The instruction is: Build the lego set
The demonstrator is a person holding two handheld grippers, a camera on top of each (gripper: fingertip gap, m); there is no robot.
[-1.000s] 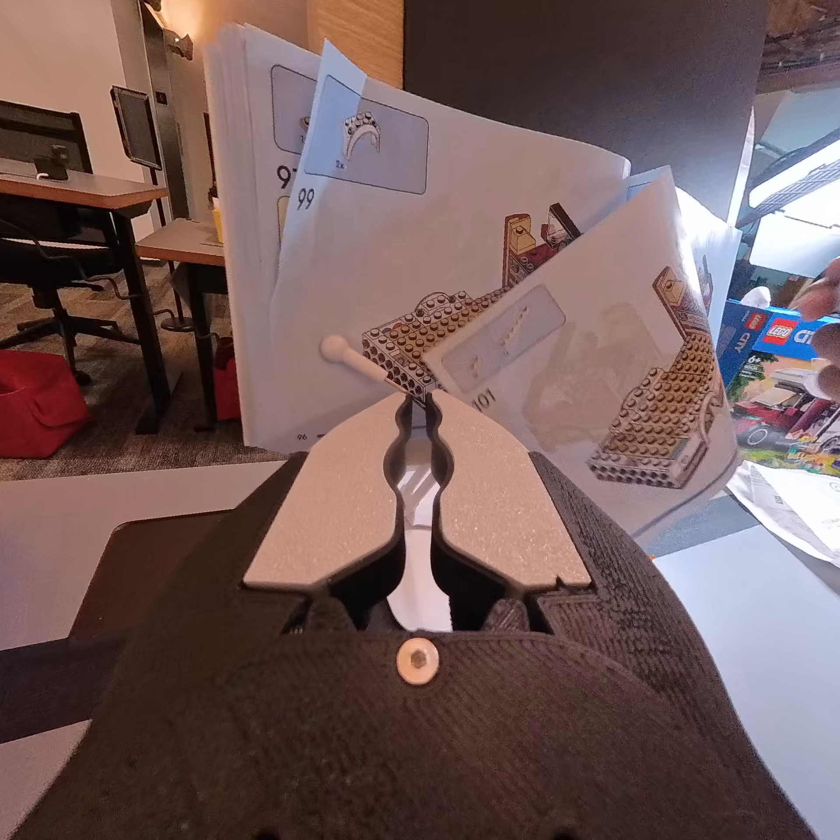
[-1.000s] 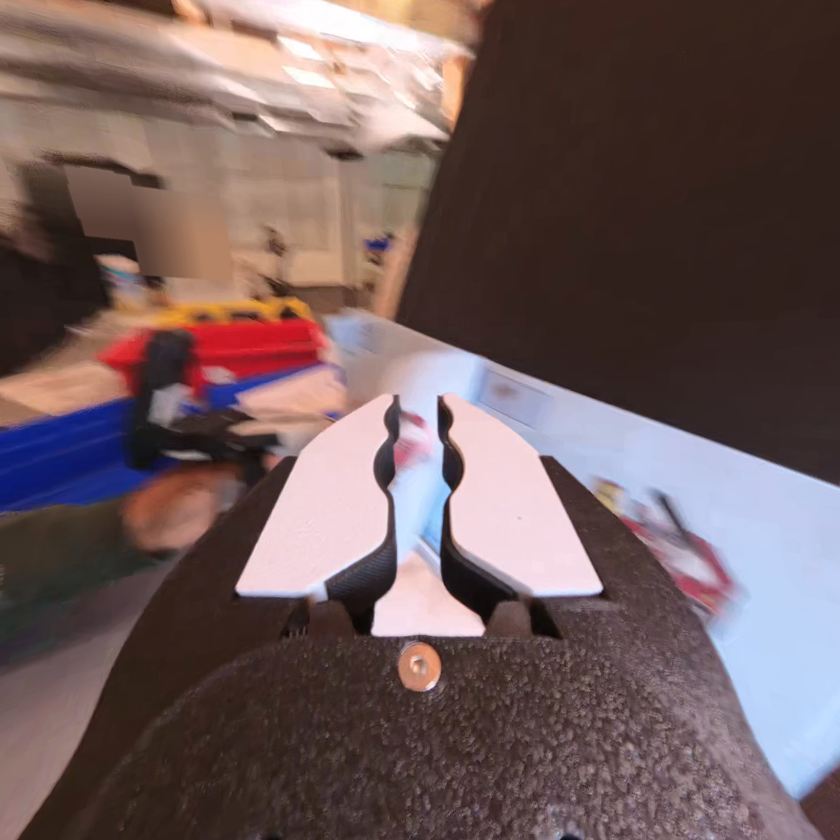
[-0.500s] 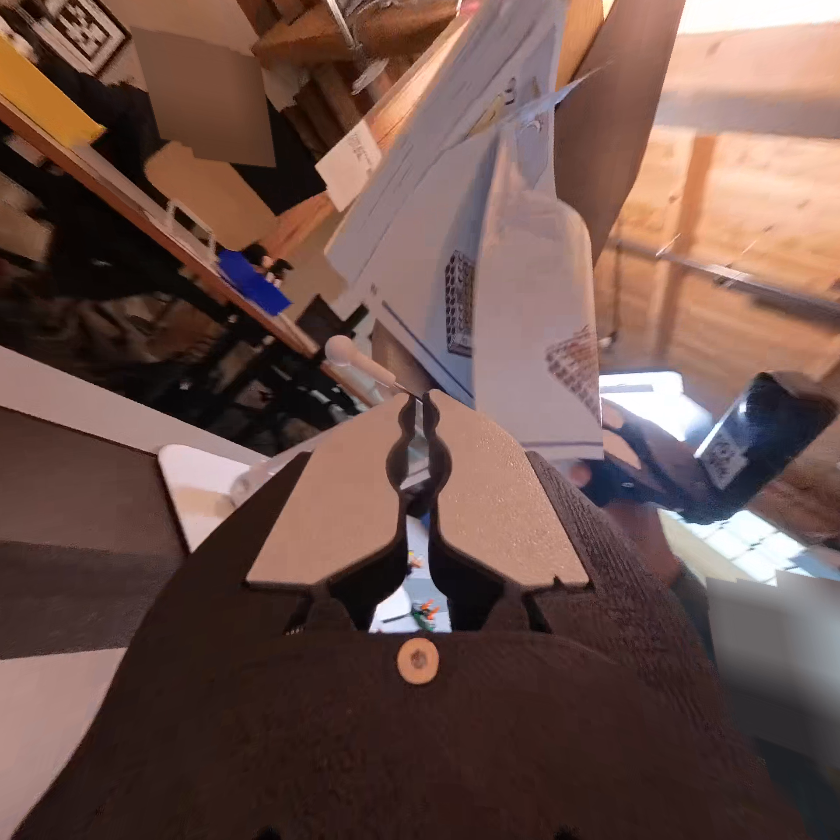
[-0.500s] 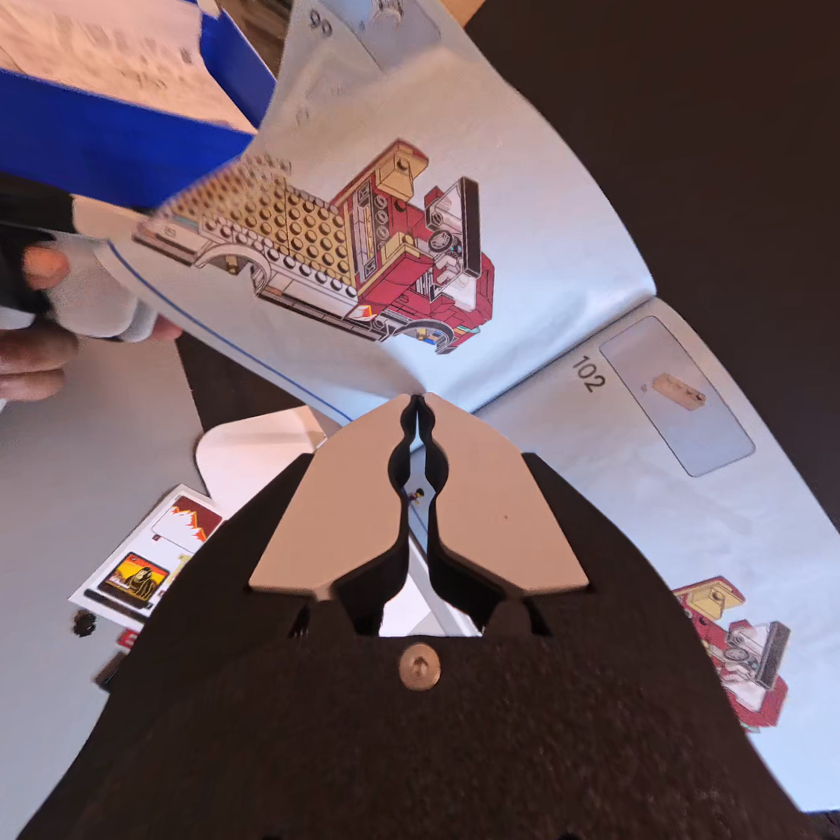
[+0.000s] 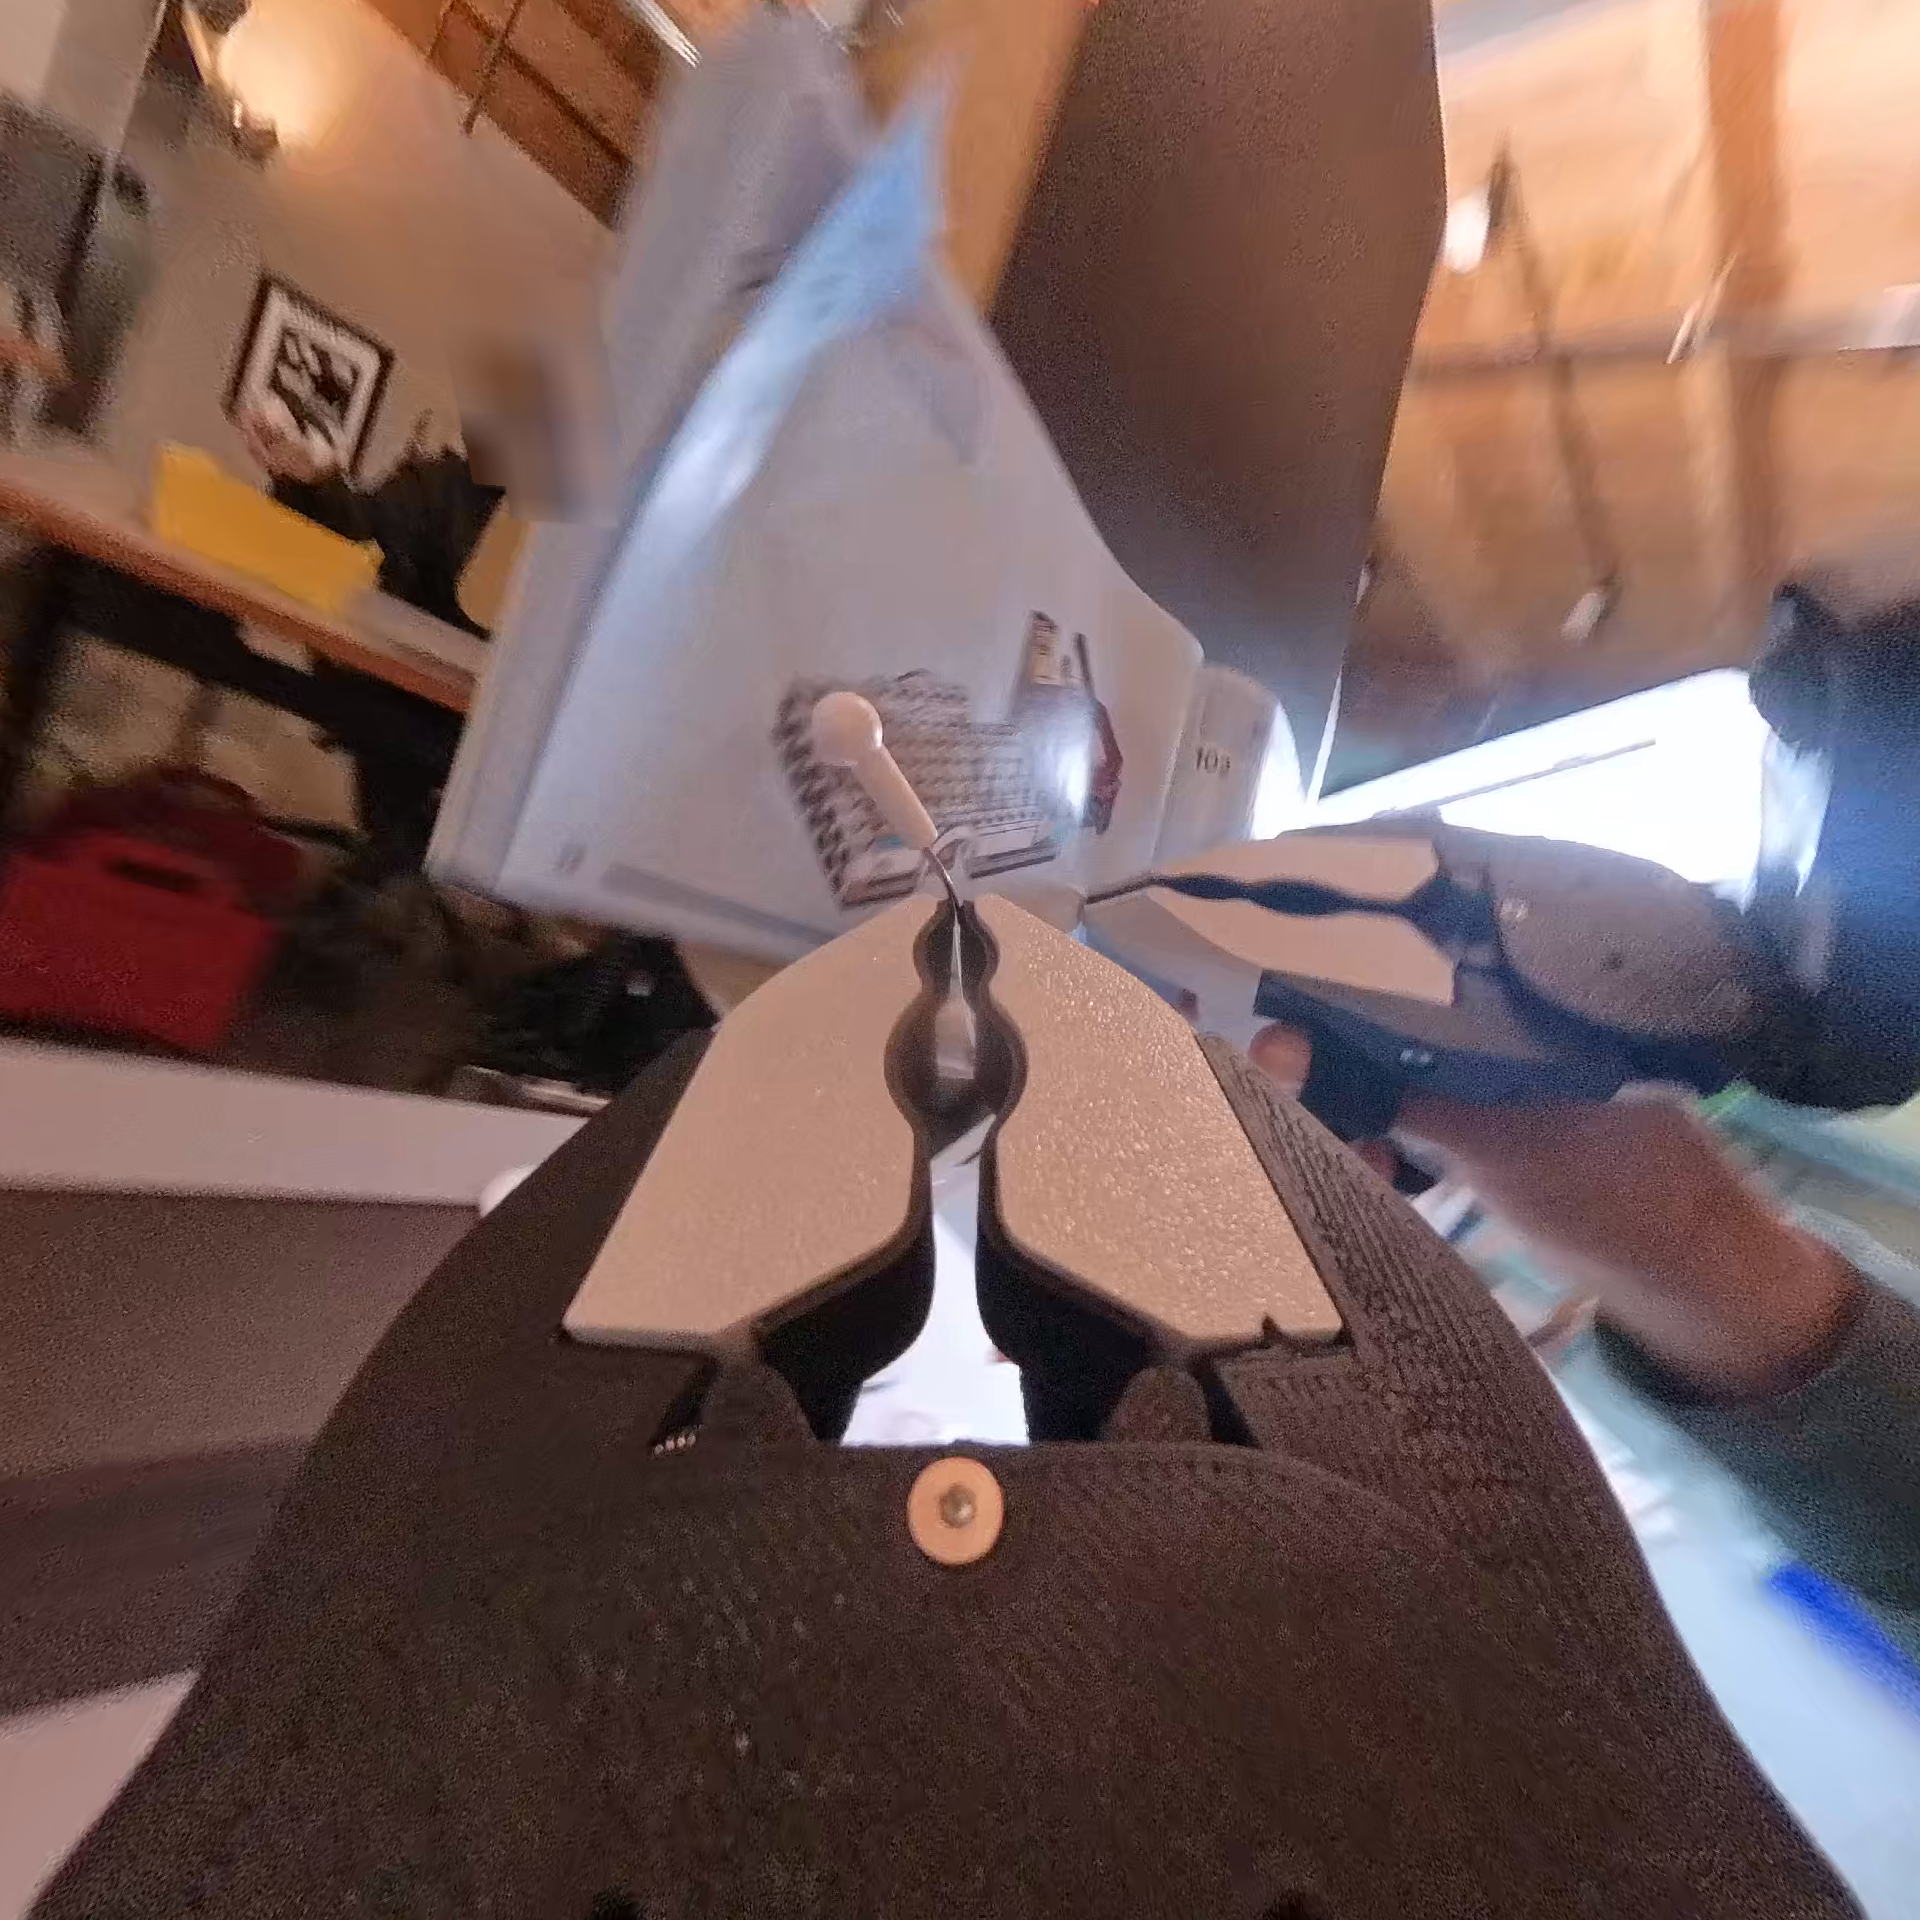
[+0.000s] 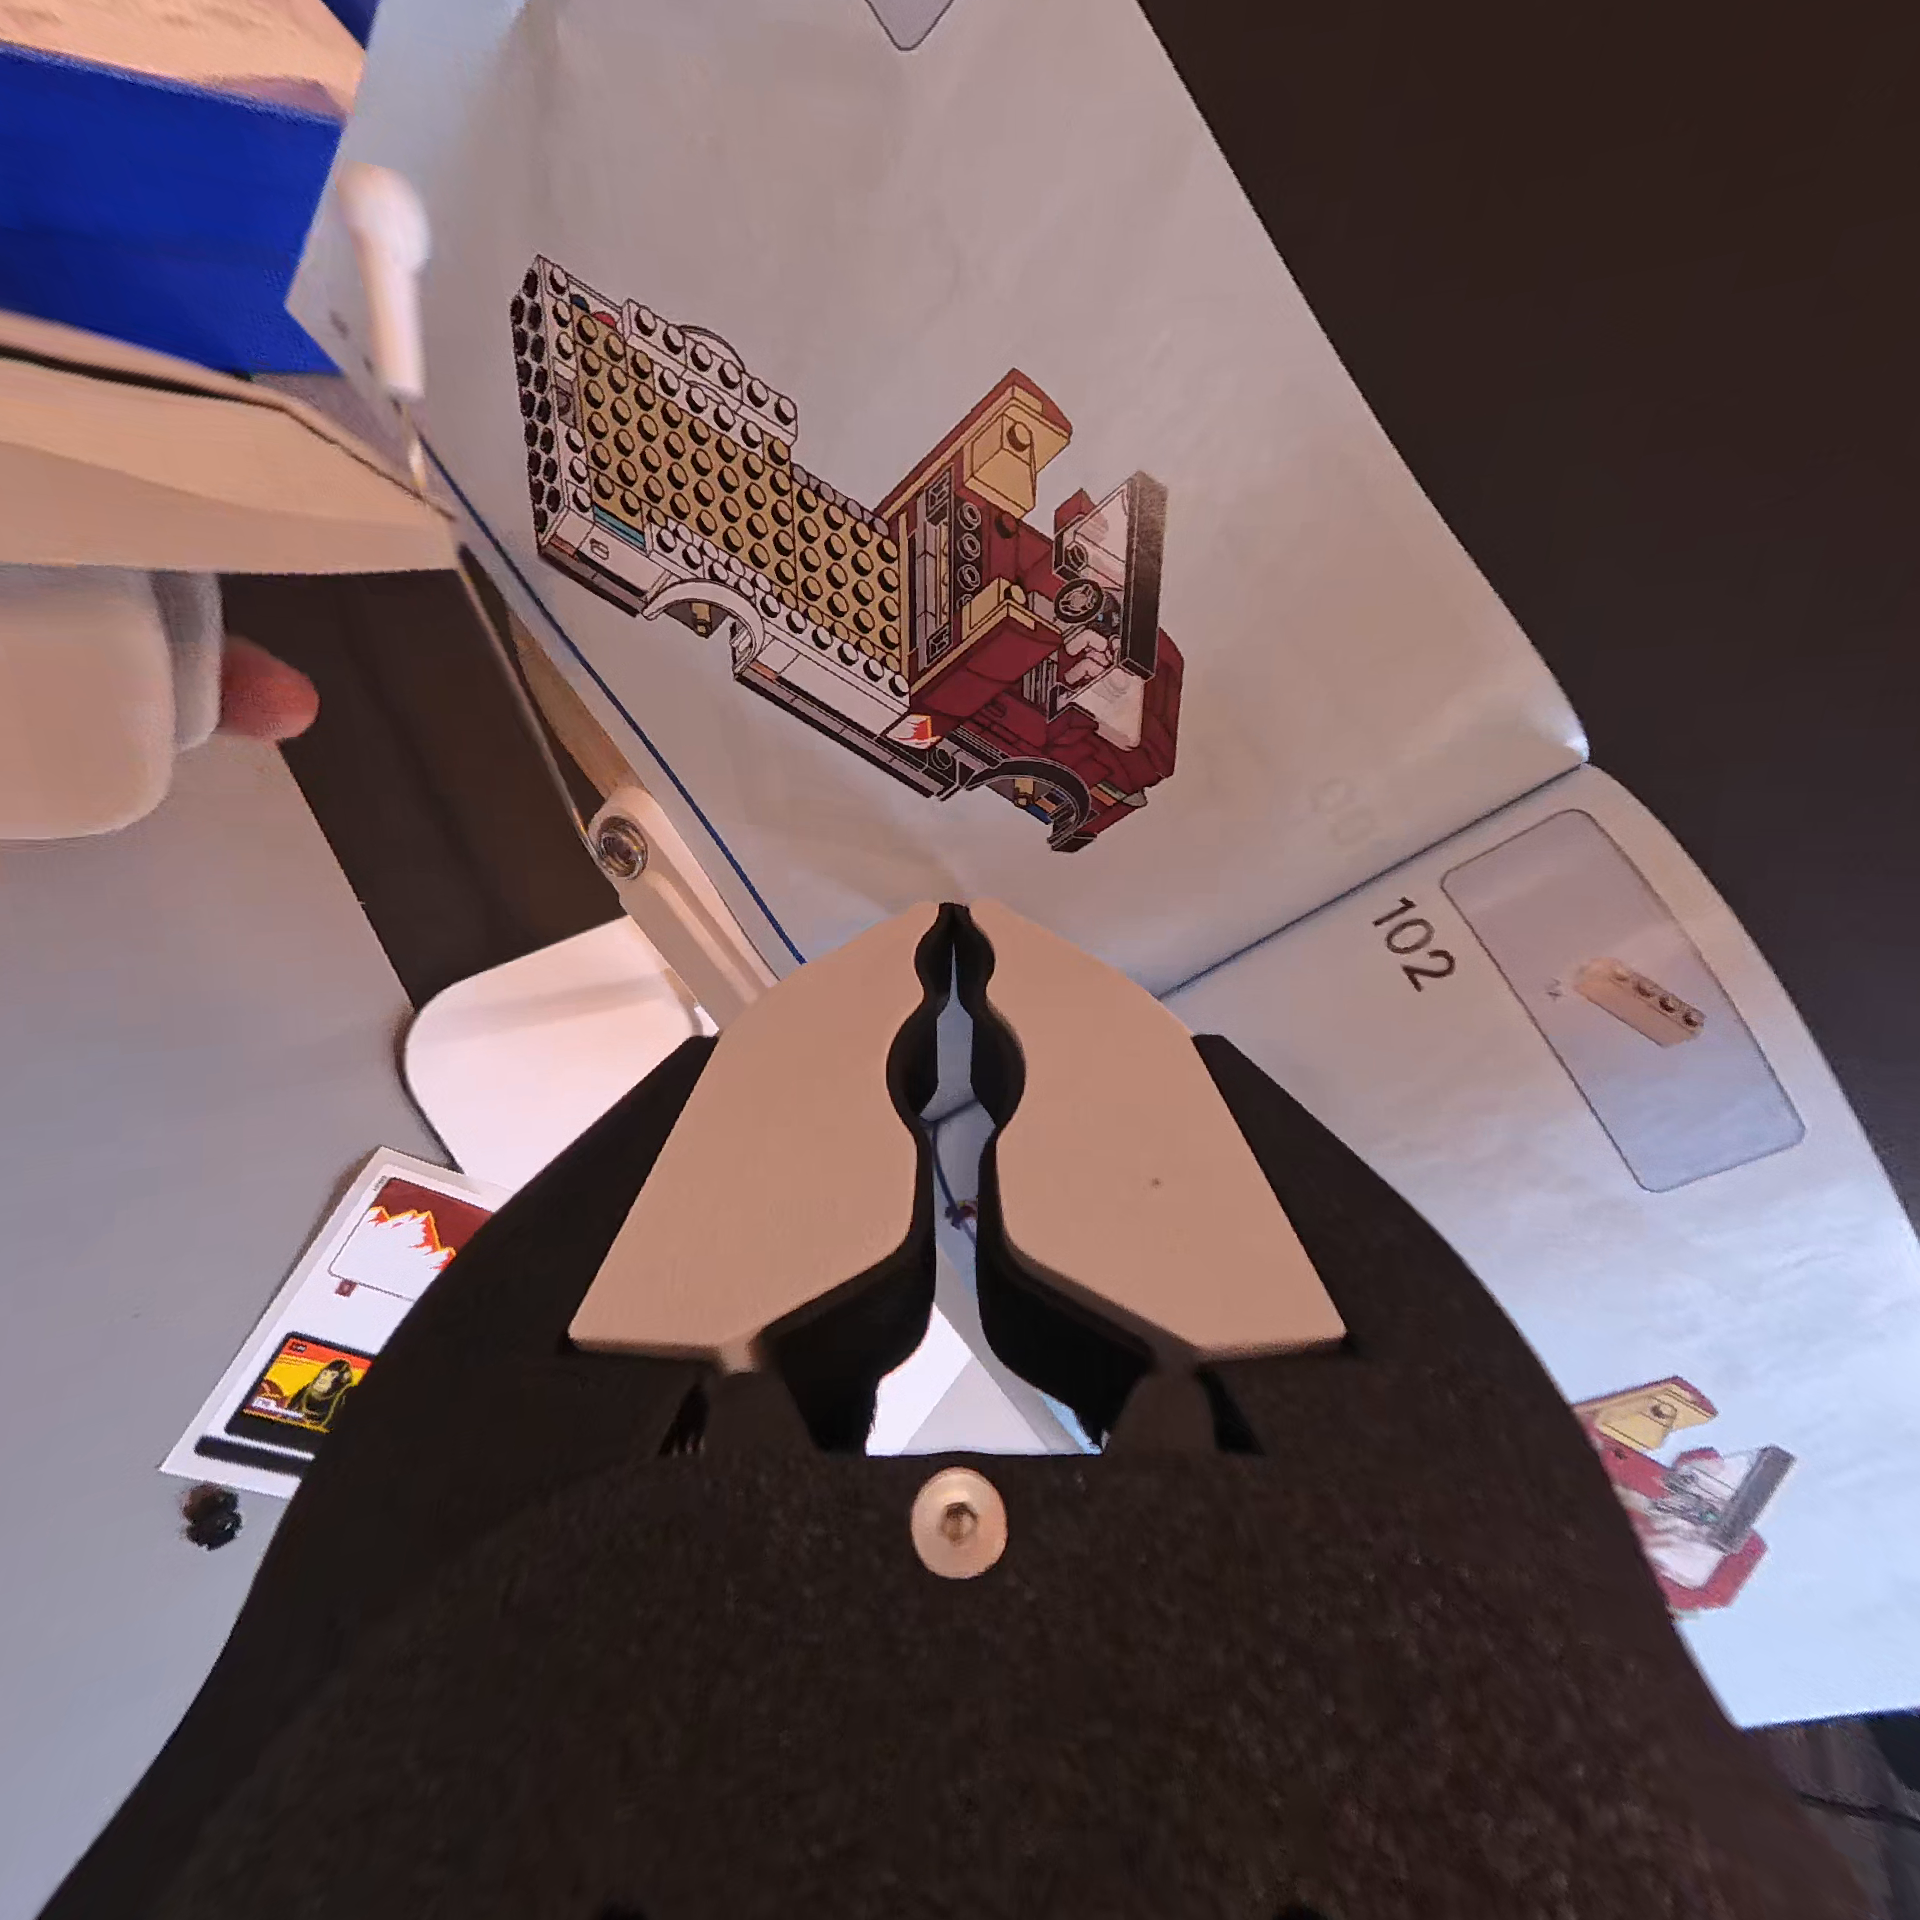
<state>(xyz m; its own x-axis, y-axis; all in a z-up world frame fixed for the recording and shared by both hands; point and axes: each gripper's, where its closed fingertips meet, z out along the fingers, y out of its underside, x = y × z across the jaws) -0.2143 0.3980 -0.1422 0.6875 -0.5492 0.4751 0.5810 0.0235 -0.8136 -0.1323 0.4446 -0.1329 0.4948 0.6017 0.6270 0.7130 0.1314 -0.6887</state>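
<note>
Left hand-held gripper [image 5: 954,906] clenched, fingertips pinched on the lower edge of the instruction booklet [image 5: 831,582], with a thin wire caught between the tips and a small white round-headed pin [image 5: 858,743] sticking up from them. Booklet raised off the surface [image 6: 135,1091], pages fanned and blurred in the left wrist view, a printed drawing of a studded tan truck bed on the open page.

Right hand-held gripper [image 6: 954,914] also clenched, tips meeting on the booklet's bottom edge close to the centre fold. Seen from the left wrist view as well: right hand-held gripper [image 5: 1101,896] coming in from the right, its pale fingers closed to a point just beside the left one's tips, a bare hand [image 5: 1621,1236] wrapped under its black body.

In the right wrist view, open spread of the booklet [image 6: 935,312] filling most of the frame: drawing of a dark red truck with a tan bed [image 6: 831,551] on the upper page, a grey callout box with a small tan brick [image 6: 1642,1003] on the lower page. Same white pin [image 6: 384,281] at upper left against the page edge. Below the booklet, a white stand base [image 6: 520,1049] with a slanted arm and a round screw, resting on the grey surface. Sticker sheet [image 6: 322,1330] lying flat beside the base, a small black piece [image 6: 211,1523] near its corner. Blue box [image 6: 156,197] at top left; a fingertip [image 6: 265,691] at the left edge.
</note>
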